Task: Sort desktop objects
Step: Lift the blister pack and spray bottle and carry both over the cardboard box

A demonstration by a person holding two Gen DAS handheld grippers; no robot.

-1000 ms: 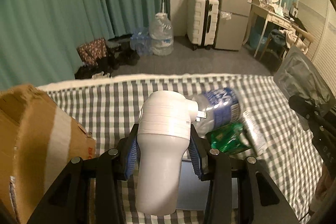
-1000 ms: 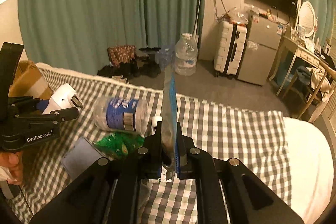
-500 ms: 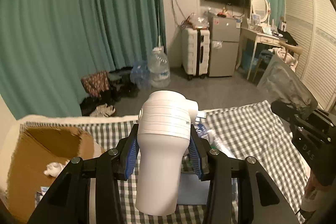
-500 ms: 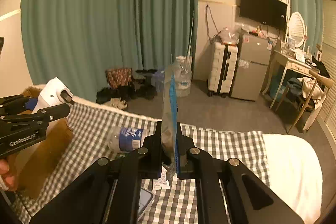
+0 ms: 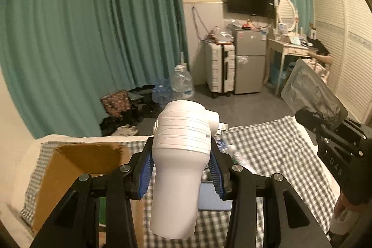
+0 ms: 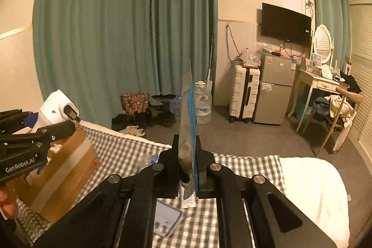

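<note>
My left gripper (image 5: 180,169) is shut on a white hair-dryer-shaped device (image 5: 180,155), held high above the checked tablecloth (image 5: 267,150); the device also shows in the right wrist view (image 6: 58,108), above the open cardboard box (image 6: 62,169). My right gripper (image 6: 187,169) is shut on a flat grey zip pouch with a blue edge (image 6: 187,122), held upright; in the left wrist view the pouch (image 5: 309,90) is at the right. A clear plastic bottle (image 6: 147,158) lies on the cloth, mostly hidden.
The cardboard box (image 5: 69,169) sits at the table's left. A blue phone (image 6: 166,219) lies on the cloth below my right gripper. A white pillow-like surface (image 6: 311,180) is at the right. Beyond the table are curtains, a suitcase and a fridge.
Both grippers have risen and tilted up, each still holding its item. The left gripper has shifted left, toward the box; the table items have dropped low in both views.
</note>
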